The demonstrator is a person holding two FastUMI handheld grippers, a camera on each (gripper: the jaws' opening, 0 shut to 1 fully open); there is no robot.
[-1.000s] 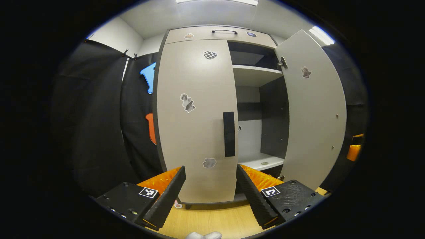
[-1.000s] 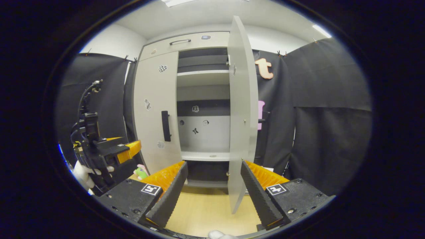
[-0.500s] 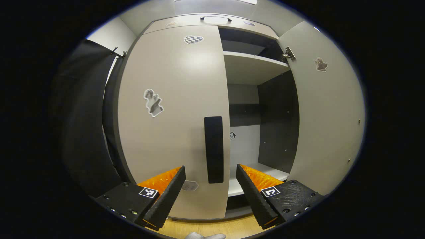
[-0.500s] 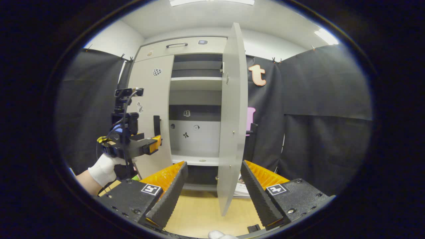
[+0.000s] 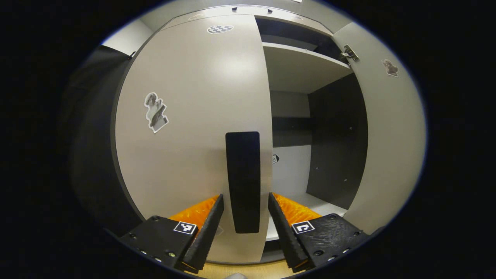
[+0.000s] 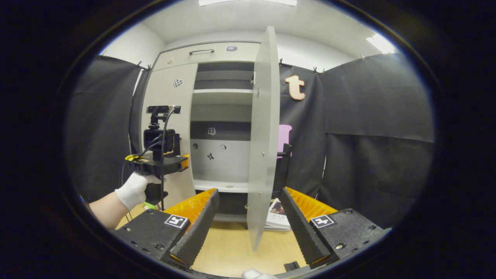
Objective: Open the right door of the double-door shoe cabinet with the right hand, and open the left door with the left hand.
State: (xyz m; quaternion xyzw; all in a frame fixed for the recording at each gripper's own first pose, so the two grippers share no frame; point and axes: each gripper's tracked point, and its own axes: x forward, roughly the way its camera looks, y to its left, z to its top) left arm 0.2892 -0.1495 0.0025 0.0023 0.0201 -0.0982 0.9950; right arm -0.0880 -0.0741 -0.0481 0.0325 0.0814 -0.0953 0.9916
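Left gripper view: closing in on the left door [image 5: 193,116], shut flat against the cabinet [image 5: 294,69]. Left gripper [image 5: 244,221] spread, straddling the lower end of the handle [image 5: 243,182], fingers [image 5: 211,228] either side and not pressing on it. Right door [image 5: 391,147] standing wide open, shelf [image 5: 302,66] and dark inner wall showing.

Right gripper view: looking from farther back. Right gripper [image 6: 250,221] spread, holding nothing, hanging well apart from the right door [image 6: 263,135], seen nearly edge-on and swung out. Left gripper [image 6: 159,164] up at the left door [image 6: 170,116], carried by a gloved hand [image 6: 133,190], right by the handle. Magazine [image 6: 279,215] lying on the floor [image 6: 228,248] beyond the open door.

Judging progress: half done, right door open. Left to do: clamping the handle and pulling the left door out.
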